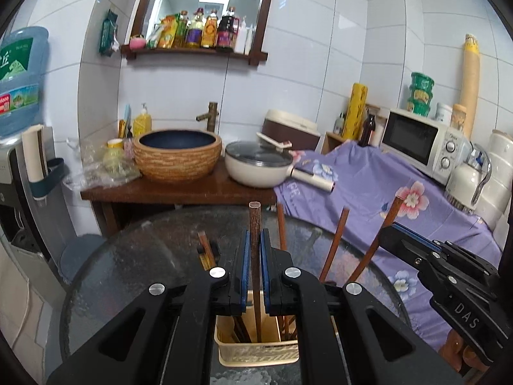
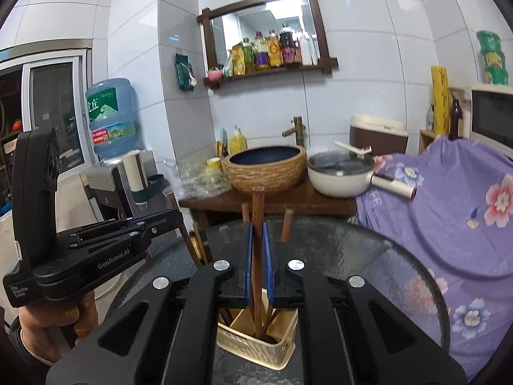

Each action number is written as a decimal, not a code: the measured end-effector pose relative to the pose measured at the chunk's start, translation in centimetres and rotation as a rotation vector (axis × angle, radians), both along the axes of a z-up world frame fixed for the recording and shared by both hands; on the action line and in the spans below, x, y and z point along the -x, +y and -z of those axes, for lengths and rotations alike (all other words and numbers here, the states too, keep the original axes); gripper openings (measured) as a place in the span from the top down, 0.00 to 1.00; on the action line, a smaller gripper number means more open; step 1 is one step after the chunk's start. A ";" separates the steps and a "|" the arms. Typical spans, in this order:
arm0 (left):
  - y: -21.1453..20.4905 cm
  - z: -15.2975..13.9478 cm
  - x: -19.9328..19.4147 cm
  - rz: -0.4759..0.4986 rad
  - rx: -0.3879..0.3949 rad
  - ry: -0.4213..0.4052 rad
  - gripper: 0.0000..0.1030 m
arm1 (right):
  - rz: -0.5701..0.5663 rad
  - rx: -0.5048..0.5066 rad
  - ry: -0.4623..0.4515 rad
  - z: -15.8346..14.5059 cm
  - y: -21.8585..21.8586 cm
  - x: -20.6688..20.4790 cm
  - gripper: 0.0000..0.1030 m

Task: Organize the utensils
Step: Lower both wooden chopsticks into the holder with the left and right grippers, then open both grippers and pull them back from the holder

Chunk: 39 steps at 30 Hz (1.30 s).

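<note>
- Standing upright between the blue pads of the left gripper [image 1: 255,256], a dark wooden chopstick [image 1: 255,240] is clamped, the jaws closed to the width of the stick; its lower end reaches into the cream slotted utensil basket [image 1: 256,351].
- A second wooden chopstick [image 2: 257,224] is pinched in the same way by the right gripper [image 2: 257,256], jaws nearly together, with its tip down in the basket [image 2: 256,346].
- More chopsticks [image 1: 335,247] are seen leaning in the basket, tilted to the right.
- The basket is set on a round glass table [image 1: 128,272].
- Behind the table, a ceramic basin [image 1: 178,154] and a lidded white pan [image 1: 256,166] are seen on a wooden counter [image 1: 179,189].
</note>
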<state>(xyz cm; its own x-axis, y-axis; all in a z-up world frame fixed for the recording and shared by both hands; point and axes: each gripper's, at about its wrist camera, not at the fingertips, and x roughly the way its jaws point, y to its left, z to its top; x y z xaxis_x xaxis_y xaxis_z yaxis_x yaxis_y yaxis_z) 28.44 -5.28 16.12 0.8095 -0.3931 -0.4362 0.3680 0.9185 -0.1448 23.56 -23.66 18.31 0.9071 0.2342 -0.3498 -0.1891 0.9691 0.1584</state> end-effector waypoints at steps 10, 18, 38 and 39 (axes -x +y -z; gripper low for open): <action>-0.5 3.6 -0.3 -0.030 -0.030 0.026 0.94 | -0.007 0.010 0.034 3.4 0.3 -0.8 0.96; 0.3 3.7 1.5 -0.019 -0.010 0.010 0.42 | 0.003 -0.029 0.023 4.4 -0.7 1.5 0.52; 5.3 15.7 15.5 -0.152 -0.156 0.029 0.06 | 0.047 0.078 0.058 15.4 2.2 16.4 0.17; 5.6 16.1 16.3 -0.157 -0.147 0.034 0.06 | 0.045 0.076 0.054 15.8 2.3 17.2 0.16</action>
